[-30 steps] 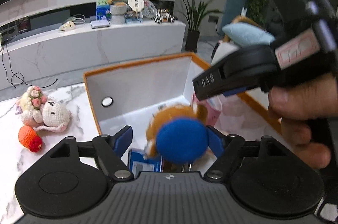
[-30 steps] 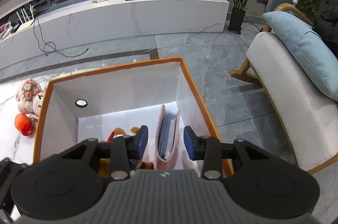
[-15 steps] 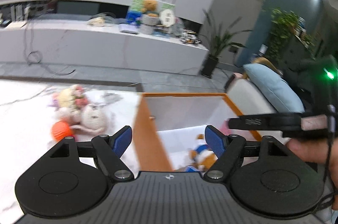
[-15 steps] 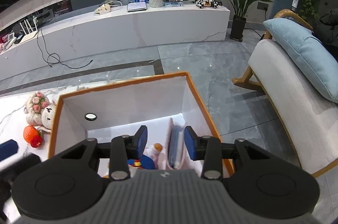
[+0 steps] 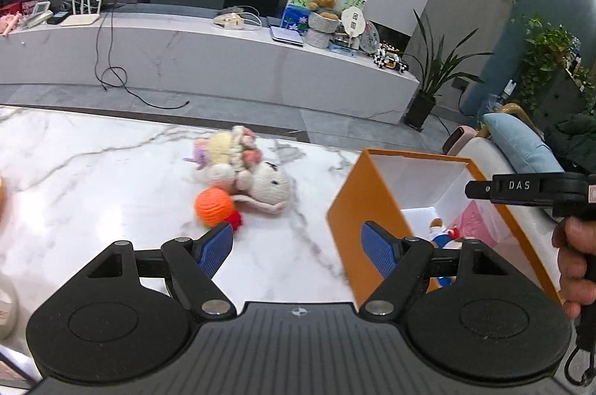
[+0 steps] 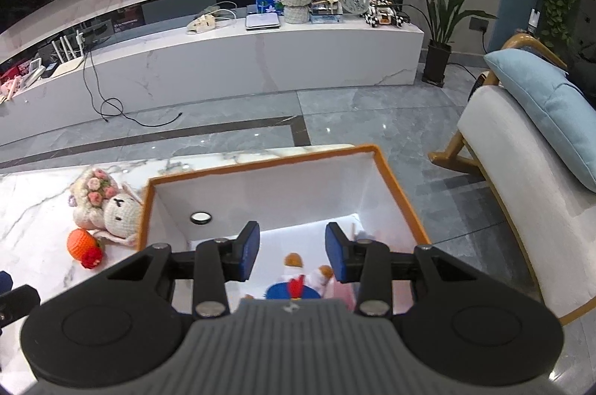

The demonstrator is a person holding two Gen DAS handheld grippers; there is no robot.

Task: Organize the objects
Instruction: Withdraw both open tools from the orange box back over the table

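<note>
An orange box (image 5: 357, 220) with a white inside stands on the marble table (image 5: 93, 194). In it lie a plush toy (image 6: 294, 283) with blue and red parts and a pink pouch (image 5: 475, 220). Left of the box lie a crochet bunny (image 5: 260, 186) with a flower bunch and an orange crochet ball (image 5: 214, 207). My left gripper (image 5: 298, 246) is open and empty, over the table just left of the box and near the ball. My right gripper (image 6: 292, 251) hovers over the box (image 6: 260, 164), jaws apart with nothing between them. A hand holds that gripper (image 5: 521, 188).
A white armchair (image 6: 514, 194) with a blue cushion stands right of the table. A long white console (image 6: 242, 63) with a teddy and small items runs along the far wall, with a potted plant (image 6: 439, 22) beside it. A pale object (image 5: 7, 305) shows at the left edge.
The plush that was between my left jaws now lies in the box. My left gripper has swung left off the box to the table. The right gripper has drawn back a little.
</note>
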